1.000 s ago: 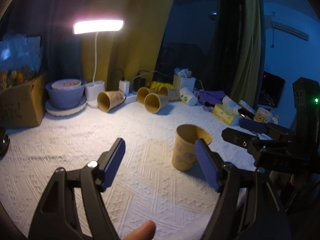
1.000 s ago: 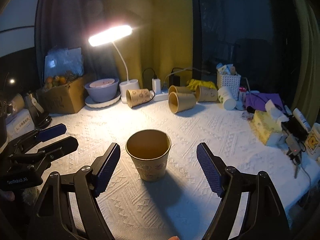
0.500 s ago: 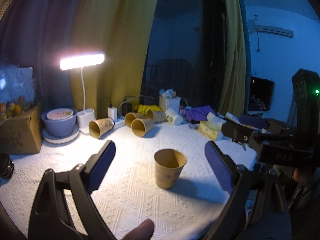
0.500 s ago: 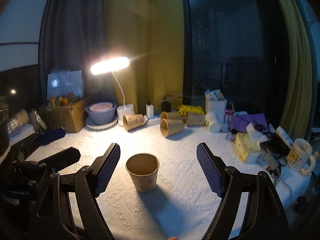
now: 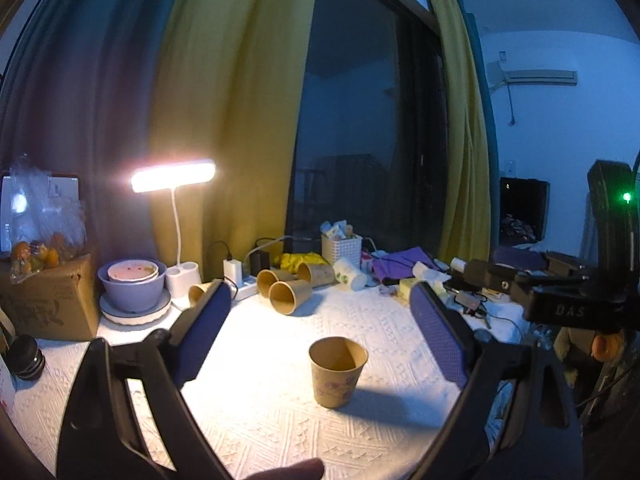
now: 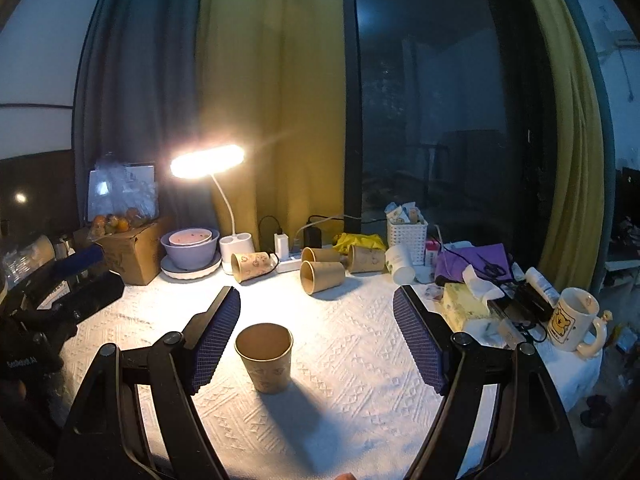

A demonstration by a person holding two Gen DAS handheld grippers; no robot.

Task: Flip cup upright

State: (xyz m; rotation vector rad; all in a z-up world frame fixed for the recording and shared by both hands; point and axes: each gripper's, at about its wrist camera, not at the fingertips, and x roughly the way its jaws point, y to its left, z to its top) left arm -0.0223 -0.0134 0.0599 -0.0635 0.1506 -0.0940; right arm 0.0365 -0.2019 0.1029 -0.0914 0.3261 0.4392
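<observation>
- Blue-padded fingers of the left gripper [image 5: 320, 328] are seen spread wide at the near edge of the table [image 5: 248, 412], with nothing held between them.
- Blue-padded fingers of the right gripper [image 6: 318, 336] are likewise spread wide with nothing gripped; its left pad [image 6: 214, 340] is seen just beside the cup but apart from it.
- A white embossed cloth [image 6: 360, 360] is seen covering the table.
- The tan paper cup [image 6: 265, 357] [image 5: 337, 371] is seen standing upright, mouth up, on the cloth near the near edge, free of both grippers, with a shadow cast toward the near side.
- Toward the far edge, four tan cups are seen lying on their sides: one [image 6: 250, 265] next to the lamp base, and three [image 6: 322, 275] grouped near the middle.
- A white cup [image 6: 400, 263] is seen lying tilted beside a white basket [image 6: 407, 236].
- At the far left corner, a lilac bowl [image 6: 190, 250] is set on a plate, beside a cardboard box [image 6: 132, 254] with fruit on top.
- A lit desk lamp [image 6: 207, 161] is seen standing at the far edge, with a white power strip [image 6: 290, 265] beside it.
- Along the right edge, a tissue pack [image 6: 466, 304] and a cartoon mug [image 6: 572, 319] are seen.
</observation>
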